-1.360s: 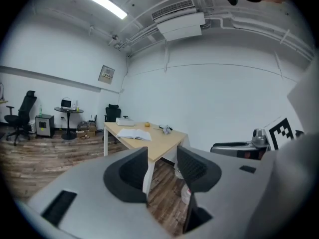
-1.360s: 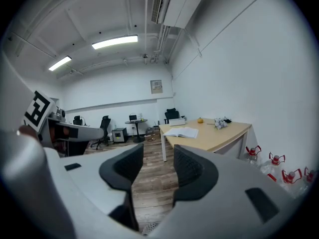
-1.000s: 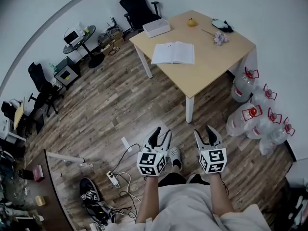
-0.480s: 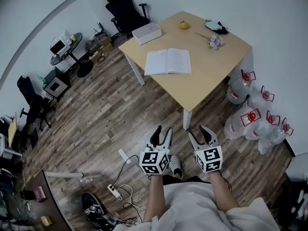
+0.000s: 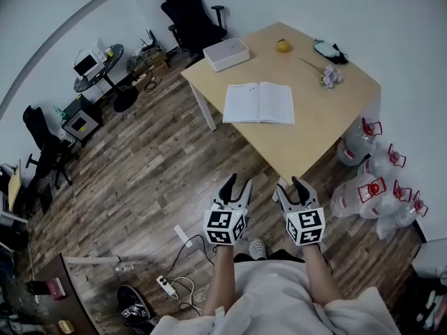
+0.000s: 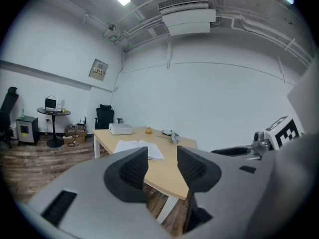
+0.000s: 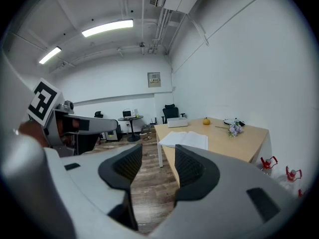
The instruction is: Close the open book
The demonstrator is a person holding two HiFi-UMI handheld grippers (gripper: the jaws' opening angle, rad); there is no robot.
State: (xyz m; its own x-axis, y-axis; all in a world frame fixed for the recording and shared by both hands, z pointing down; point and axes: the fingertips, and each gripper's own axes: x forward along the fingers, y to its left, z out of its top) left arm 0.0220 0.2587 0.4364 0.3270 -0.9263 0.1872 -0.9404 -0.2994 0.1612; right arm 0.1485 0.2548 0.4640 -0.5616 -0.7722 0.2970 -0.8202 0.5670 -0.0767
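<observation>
Just off the near corner of the pale wooden counter (image 5: 318, 121), we hold the left hand-held gripper (image 5: 236, 184) and the right hand-held gripper (image 5: 290, 185) side by side above the wood-plank floor (image 5: 154, 159), both pointing toward the counter. In the left gripper view and the right gripper view alike, the jaws stand well apart with nothing between the pads; only floor and counter show through the gaps.

The open book (image 5: 258, 103) lies flat on the counter with its pages up, roughly mid-top and nearer the left edge as we look down. It is well apart from both hand-held grippers and touched by neither.

Beyond the book, a white box (image 5: 226, 53) sits near the counter's far left corner, and a small orange fruit (image 5: 283, 45) rests near the far edge. A sprig of pale flowers (image 5: 328, 77) lies toward the right side, with a dark object (image 5: 328, 49) behind it that we cannot identify.

Large water bottles (image 5: 370, 187) with red caps cluster on the floor to the right of the counter, against the white wall. A black office chair (image 5: 188, 12) stands past the counter's far corner, and a power strip (image 5: 167, 283) with loose cables lies on the floor beside our feet.
</observation>
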